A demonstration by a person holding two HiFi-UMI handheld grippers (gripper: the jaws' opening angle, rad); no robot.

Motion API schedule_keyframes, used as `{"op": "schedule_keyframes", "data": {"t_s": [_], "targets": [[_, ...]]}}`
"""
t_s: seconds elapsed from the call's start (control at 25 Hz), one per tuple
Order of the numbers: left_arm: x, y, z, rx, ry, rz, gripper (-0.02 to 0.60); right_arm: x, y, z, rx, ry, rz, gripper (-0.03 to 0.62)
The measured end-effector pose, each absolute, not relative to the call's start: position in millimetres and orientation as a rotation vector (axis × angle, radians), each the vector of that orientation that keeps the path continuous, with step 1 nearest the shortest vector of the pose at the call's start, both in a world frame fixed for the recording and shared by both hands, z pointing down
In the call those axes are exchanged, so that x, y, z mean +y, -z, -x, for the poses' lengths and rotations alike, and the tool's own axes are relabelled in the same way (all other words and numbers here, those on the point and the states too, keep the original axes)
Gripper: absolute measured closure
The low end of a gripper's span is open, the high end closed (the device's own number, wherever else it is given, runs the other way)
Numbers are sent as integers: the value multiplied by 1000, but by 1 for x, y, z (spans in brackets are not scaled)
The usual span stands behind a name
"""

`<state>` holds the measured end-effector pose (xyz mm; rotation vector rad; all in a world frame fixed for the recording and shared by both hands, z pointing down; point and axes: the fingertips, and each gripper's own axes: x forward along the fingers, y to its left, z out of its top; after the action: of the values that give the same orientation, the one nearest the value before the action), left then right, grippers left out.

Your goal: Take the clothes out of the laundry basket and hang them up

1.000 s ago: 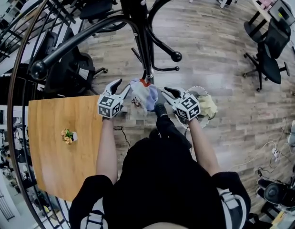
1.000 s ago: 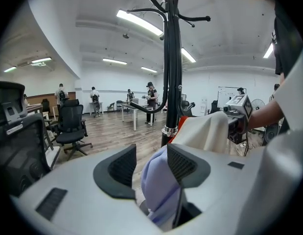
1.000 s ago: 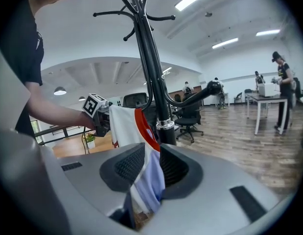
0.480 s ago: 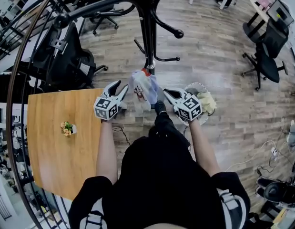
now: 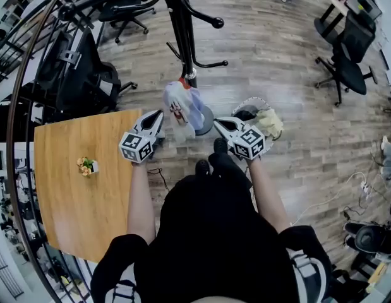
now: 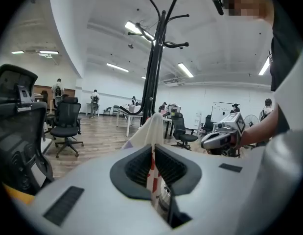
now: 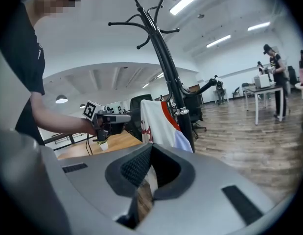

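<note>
Both grippers are pinched onto one garment [image 5: 182, 109], from opposite sides. The left gripper [image 5: 158, 115] has just been closing, and its own view shows its jaws [image 6: 153, 150] all but together, with a strip of the white-and-red cloth [image 6: 152, 126] clamped between the pads. The right gripper [image 5: 217, 122] has also just been closing. Its jaws [image 7: 151, 153] are drawn tight on a thin white edge of the same garment [image 7: 158, 121].

The garment is white with red trim and a pale lilac patch. It hangs between the two grippers, close against the black pole of the coat stand [image 5: 179, 24], red collar uppermost. In the head view the left gripper sits over the far right corner of the wooden desk [image 5: 75, 194].

A small pot of flowers [image 5: 86, 166] stands on the desk near its left edge. The white mesh laundry basket [image 5: 244, 103] rests on the wood floor just beside the right gripper, with a yellow cloth [image 5: 272, 122] lying in it. Black office chairs [image 5: 347, 74] stand well apart, farther out on the floor.
</note>
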<state>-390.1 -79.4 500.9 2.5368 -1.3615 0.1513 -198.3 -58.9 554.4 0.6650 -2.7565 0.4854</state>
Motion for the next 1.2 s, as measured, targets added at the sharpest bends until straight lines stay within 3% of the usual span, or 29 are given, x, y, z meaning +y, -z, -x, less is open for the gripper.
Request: {"op": "schedule_keyframes", "data": {"t_s": [0.52, 1.2], "targets": [[-59, -507, 356, -1404, -205, -2491, 545, -43, -566, 159, -2757, -531, -622, 586], [-22, -519, 207, -1425, -231, -2443, 545, -13, -574, -9, -2701, -529, -622, 586]]}}
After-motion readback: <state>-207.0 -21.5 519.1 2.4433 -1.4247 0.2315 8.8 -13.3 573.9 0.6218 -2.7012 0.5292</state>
